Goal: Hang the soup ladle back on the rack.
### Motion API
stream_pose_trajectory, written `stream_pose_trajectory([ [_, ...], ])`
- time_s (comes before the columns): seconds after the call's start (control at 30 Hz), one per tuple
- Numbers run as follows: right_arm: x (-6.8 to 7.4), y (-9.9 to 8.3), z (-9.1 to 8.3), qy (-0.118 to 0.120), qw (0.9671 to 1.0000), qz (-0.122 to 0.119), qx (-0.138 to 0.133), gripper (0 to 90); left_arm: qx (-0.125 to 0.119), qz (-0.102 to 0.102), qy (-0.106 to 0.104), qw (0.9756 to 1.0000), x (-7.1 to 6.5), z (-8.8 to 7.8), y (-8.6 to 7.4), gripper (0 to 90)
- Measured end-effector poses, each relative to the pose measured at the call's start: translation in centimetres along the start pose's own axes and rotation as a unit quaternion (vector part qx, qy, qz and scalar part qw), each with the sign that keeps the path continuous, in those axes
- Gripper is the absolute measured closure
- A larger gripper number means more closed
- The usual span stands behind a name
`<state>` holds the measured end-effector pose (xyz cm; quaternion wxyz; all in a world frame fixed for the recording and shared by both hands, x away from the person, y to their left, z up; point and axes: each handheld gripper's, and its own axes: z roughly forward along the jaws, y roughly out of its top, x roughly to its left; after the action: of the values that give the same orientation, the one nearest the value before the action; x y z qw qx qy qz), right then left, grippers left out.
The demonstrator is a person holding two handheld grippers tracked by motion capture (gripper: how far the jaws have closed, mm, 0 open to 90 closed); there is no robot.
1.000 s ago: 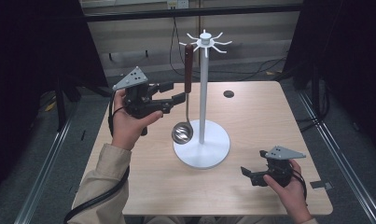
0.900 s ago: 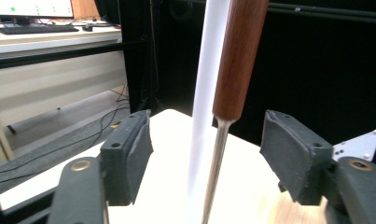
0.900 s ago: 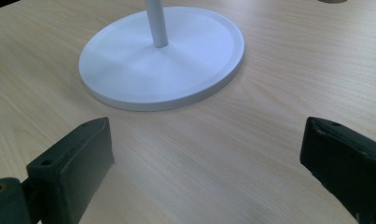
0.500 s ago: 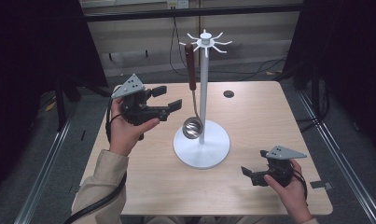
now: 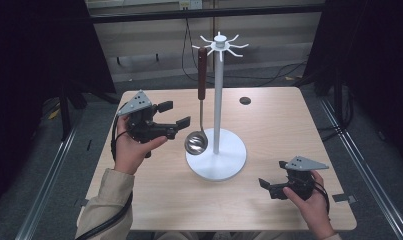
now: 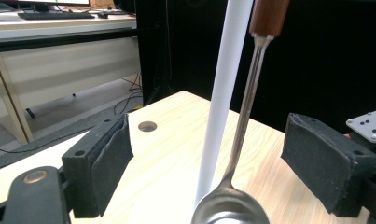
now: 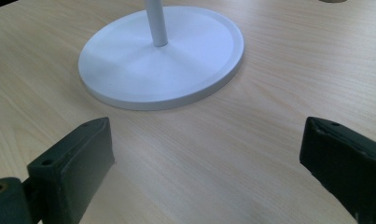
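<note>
Lower and back from the ladle (image 5: 198, 135) went my left gripper (image 5: 173, 114), jaws just opened wide and clear of it. On the table (image 5: 289, 125), the white stand (image 5: 217, 115) carried the ladle, its bowl empty. My right gripper (image 5: 269, 186) rested open.

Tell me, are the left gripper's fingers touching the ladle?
Apart. The left gripper view shows the ladle hanging free between both fingers, table showing either side.
</note>
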<state>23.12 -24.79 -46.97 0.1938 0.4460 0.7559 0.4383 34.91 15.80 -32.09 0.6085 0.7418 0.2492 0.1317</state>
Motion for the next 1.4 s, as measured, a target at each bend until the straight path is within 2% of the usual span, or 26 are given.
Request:
stream_pose_trajectory([
  [0.07,0.0,0.0,0.0,-0.001,1.0000,0.000,0.000,2.3,0.006,0.005,0.009,0.9999,0.0,-0.1,-0.3,14.9],
  [0.2,0.0,0.0,0.0,0.000,1.0000,-0.001,0.000,2.3,0.004,0.001,0.008,1.0000,0.1,-0.1,-0.9,14.8],
  [0.23,0.0,0.0,0.0,0.000,1.0000,-0.001,0.001,2.3,0.010,0.001,0.014,0.9998,0.0,-0.1,-1.0,14.8],
  [0.4,0.0,0.0,0.0,0.000,1.0000,-0.001,0.001,2.3,0.011,0.000,0.005,0.9999,0.1,-0.1,-1.8,14.9],
  [0.63,0.0,0.0,-0.1,-0.002,1.0000,0.000,-0.002,2.3,0.022,0.002,0.012,0.9997,0.3,-0.3,-3.2,14.6],
  [0.67,0.0,0.0,-0.1,-0.003,1.0000,0.001,-0.001,2.3,0.028,0.003,0.021,0.9994,0.3,-0.4,-3.3,14.6],
  [0.7,0.0,0.0,-0.1,-0.002,1.0000,0.001,-0.001,2.3,0.024,0.000,0.011,0.9997,0.3,-0.4,-3.5,14.5],
  [0.83,0.0,0.0,-0.1,-0.002,1.0000,0.001,-0.001,2.3,0.030,0.002,0.024,0.9993,0.4,-0.7,-4.0,14.5],
  [0.9,0.0,0.1,-0.1,-0.003,1.0000,0.002,-0.002,2.3,0.027,0.001,0.015,0.9995,0.4,-0.7,-4.3,14.5],
  [1.03,0.0,0.0,-0.1,-0.002,1.0000,0.000,-0.002,2.3,0.035,0.002,0.019,0.9992,0.4,-0.8,-5.0,14.5],
  [1.27,0.0,0.1,-0.1,-0.002,1.0000,-0.001,-0.002,2.3,0.035,-0.004,0.021,0.9992,0.5,-1.0,-5.7,14.2],
  [1.3,-0.1,0.1,-0.2,-0.003,1.0000,0.000,-0.003,2.3,0.039,-0.002,0.028,0.9988,0.5,-1.0,-5.8,14.2],
  [1.33,-0.1,0.1,-0.2,-0.003,1.0000,0.000,-0.003,2.3,0.034,-0.005,0.021,0.9992,0.6,-1.0,-6.0,14.2],
  [1.4,-0.1,0.1,-0.2,-0.004,1.0000,0.000,-0.005,2.3,0.037,-0.006,0.022,0.9991,0.7,-1.1,-6.3,14.3],
])
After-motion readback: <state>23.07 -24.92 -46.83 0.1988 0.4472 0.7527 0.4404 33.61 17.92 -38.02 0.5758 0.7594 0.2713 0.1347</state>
